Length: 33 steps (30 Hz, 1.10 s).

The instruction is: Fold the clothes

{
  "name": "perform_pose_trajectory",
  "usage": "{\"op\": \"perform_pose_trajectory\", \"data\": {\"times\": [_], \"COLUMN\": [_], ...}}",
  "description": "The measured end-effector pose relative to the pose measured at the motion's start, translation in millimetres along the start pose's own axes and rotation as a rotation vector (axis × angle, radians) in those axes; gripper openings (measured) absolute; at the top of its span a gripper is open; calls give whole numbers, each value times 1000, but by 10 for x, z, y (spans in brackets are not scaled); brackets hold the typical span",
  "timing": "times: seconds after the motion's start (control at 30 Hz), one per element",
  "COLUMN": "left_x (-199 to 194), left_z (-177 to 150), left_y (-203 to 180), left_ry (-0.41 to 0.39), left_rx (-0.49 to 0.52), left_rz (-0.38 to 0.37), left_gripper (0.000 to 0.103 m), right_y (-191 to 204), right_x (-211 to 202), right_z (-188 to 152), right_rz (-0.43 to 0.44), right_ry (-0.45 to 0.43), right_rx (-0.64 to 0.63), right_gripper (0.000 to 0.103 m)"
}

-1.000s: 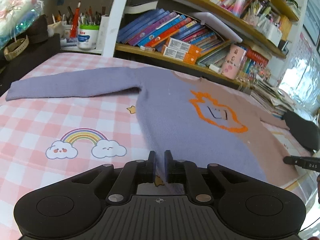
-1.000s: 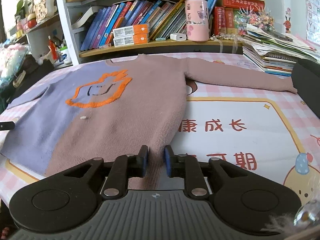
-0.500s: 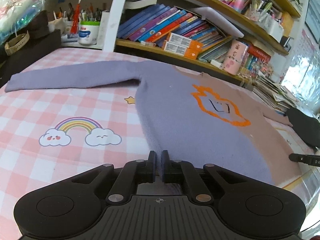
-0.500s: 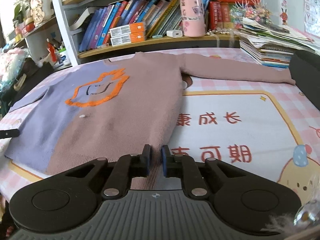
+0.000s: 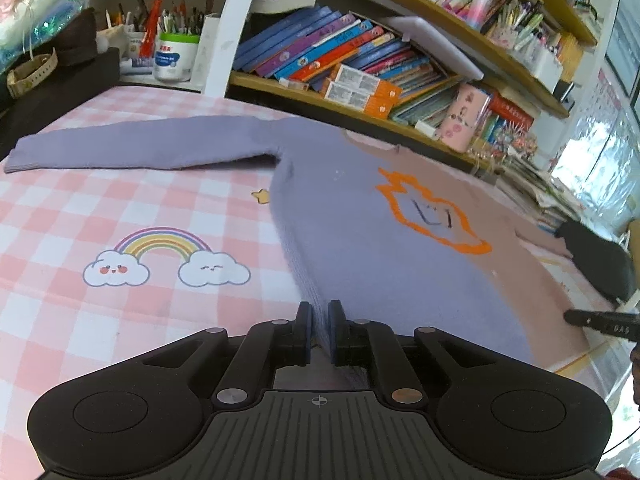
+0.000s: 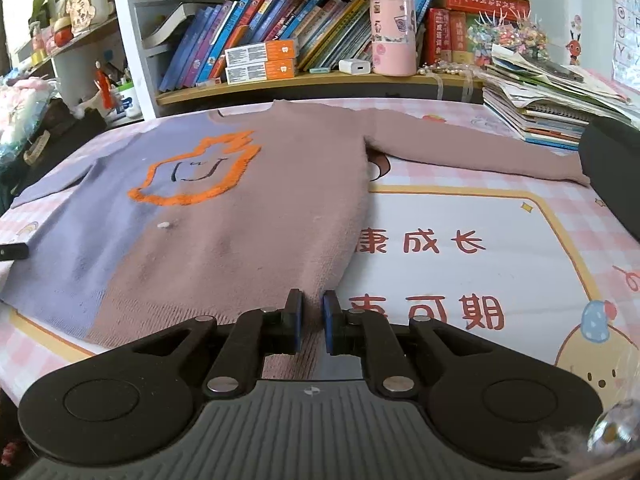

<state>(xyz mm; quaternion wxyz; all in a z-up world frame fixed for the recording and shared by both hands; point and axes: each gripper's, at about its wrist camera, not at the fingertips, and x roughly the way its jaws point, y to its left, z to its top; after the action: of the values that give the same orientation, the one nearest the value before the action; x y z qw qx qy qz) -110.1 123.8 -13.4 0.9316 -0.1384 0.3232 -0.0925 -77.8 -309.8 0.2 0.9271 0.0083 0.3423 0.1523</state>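
A sweater, half purple and half dusty pink, lies flat on the table with an orange outline figure on its chest and both sleeves spread out. My left gripper is shut on the sweater's purple bottom corner, which is pinched and raised between the pads. My right gripper is shut on the sweater's pink bottom corner at the hem. The right gripper's tip also shows at the right edge of the left wrist view.
A pink checked table mat with a rainbow print covers the table. A bookshelf full of books runs along the back. A stack of books and a black object sit at the right. A pen jar stands back left.
Both grippers have closed on the sweater's bottom corners. The left one has lifted the purple hem slightly, and the view has tilted up a little.
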Motion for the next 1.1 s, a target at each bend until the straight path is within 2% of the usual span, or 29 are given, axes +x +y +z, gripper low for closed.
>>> {"op": "perform_pose_trajectory", "data": {"times": [0.13, 0.2, 0.3, 0.67, 0.73, 0.77, 0.83, 0.87, 0.9, 0.97, 1.0, 1.1], "left_x": [6, 14, 35, 22, 11, 1, -43, -66, -89, -134, -156, -194], "left_z": [2, 2, 7, 6, 6, 7, 27, 37, 47, 67, 77, 93], "left_y": [-26, -51, -67, -81, -97, -110, -115, -117, -119, -123, -125, -129], "left_ry": [-2, -2, -5, 6, -4, -11, -42, -58, -74, -106, -122, -155], "left_rx": [11, 25, 35, 50, 60, 67, 73, 76, 79, 84, 87, 84], "left_rz": [11, 15, 14, 24, 49, 63, 72, 77, 81, 89, 93, 99], "left_gripper": [10, 5, 5, 6, 11, 14, 22, 32, 48, 65, 69, 74], "right_y": [-25, -43, -62, -20, -19, -19, -23, -25, -24, -4, 22, 141], "right_x": [5, 4, 8, -15, -19, -29, -70, -93, -119, -154, -161, -159], "right_z": [-8, -11, -12, -35, -26, -19, 0, 10, 28, 77, 103, 179], "right_rz": [9, 11, 3, 0, -9, -21, -41, -50, -54, -52, -48, -33], "right_ry": [-5, -9, -17, -16, -14, -17, -36, -47, -58, -84, -95, -122], "right_rx": [7, 13, 23, 5, 2, 1, -7, -11, -14, -23, -32, -73], "right_gripper": [10, 10, 10, 10, 14, 19, 42, 43, 45, 56, 64, 71]}}
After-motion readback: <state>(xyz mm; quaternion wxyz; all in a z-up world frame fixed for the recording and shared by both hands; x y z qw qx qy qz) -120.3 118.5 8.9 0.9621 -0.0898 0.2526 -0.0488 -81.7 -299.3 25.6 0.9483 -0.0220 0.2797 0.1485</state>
